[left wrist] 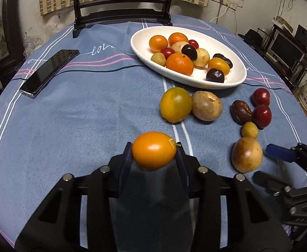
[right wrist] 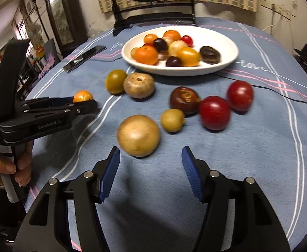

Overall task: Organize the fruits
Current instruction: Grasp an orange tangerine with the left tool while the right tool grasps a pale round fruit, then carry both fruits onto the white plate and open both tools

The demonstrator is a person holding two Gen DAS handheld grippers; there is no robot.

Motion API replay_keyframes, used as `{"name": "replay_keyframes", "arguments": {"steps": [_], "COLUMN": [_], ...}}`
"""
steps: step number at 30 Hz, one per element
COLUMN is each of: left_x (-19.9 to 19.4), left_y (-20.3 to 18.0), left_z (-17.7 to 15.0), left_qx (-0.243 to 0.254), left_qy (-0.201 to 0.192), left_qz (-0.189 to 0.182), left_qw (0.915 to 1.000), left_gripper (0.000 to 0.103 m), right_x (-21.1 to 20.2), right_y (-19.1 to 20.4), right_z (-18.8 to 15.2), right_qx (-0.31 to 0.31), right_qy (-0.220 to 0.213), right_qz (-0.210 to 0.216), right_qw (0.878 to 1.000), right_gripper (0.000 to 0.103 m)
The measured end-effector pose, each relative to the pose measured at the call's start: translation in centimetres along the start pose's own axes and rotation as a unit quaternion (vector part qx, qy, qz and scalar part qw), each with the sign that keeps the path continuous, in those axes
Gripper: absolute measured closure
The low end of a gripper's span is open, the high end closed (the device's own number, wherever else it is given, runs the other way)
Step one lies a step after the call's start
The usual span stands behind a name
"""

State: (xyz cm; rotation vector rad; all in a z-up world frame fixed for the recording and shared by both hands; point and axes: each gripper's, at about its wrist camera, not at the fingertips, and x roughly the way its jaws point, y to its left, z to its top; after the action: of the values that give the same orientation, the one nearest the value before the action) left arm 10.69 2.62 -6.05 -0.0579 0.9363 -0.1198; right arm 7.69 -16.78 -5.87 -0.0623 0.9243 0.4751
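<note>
My left gripper (left wrist: 154, 153) is shut on a small orange fruit (left wrist: 154, 150), held just above the blue cloth; the same fruit (right wrist: 82, 96) shows from the side in the right wrist view. My right gripper (right wrist: 150, 157) stands open, just short of a tan round fruit (right wrist: 138, 135) that lies ahead of its blue pads. Loose on the cloth are a yellow-green citrus (left wrist: 176, 104), another tan fruit (left wrist: 207, 106), a brown date (right wrist: 184, 99), two red fruits (right wrist: 214, 112) and a small yellowish fruit (right wrist: 172, 120). The white oval plate (left wrist: 235, 71) behind holds several fruits.
A black phone (left wrist: 49, 73) lies on the cloth at the left. A dark wooden stand (left wrist: 122, 14) rises at the table's far edge. A person's hand (right wrist: 8, 166) grips the left tool's handle. Shelves and cables sit beyond the table at the right.
</note>
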Motion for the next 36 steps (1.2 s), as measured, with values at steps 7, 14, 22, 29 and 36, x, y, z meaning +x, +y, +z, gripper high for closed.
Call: {"name": "replay_keyframes", "arguments": {"steps": [7, 14, 22, 29, 36], "left_x": [0.1, 0.0, -0.9, -2.9, -4.7], "left_y": [0.6, 0.6, 0.3, -0.7, -1.9], "left_z": [-0.4, -0.4, -0.4, 0.3, 2.3], "left_qx": [-0.009, -0.009, -0.009, 0.002, 0.017], "left_qy": [0.0, 0.001, -0.001, -0.021, -0.047], "left_qz": [-0.012, -0.012, -0.003, 0.002, 0.004], "left_qw": [0.9999, 0.9999, 1.0, 0.9998, 0.9987], "left_gripper": [0.062, 0.062, 0.062, 0.062, 0.062], "right_x": [2.3, 2.6, -0.2, -3.2, -6.3], "right_y": [1.8, 1.9, 0.1, -2.0, -3.8], "right_z": [1.3, 1.7, 0.5, 0.0, 1.1], "right_qx": [-0.012, -0.012, 0.009, 0.035, 0.048], "right_qy": [0.017, 0.016, -0.008, -0.042, -0.083], "right_qz": [-0.018, -0.025, -0.012, -0.013, -0.027], "right_qw": [1.0, 0.999, 1.0, 0.998, 0.995], "right_gripper": [0.041, 0.057, 0.058, 0.058, 0.058]}}
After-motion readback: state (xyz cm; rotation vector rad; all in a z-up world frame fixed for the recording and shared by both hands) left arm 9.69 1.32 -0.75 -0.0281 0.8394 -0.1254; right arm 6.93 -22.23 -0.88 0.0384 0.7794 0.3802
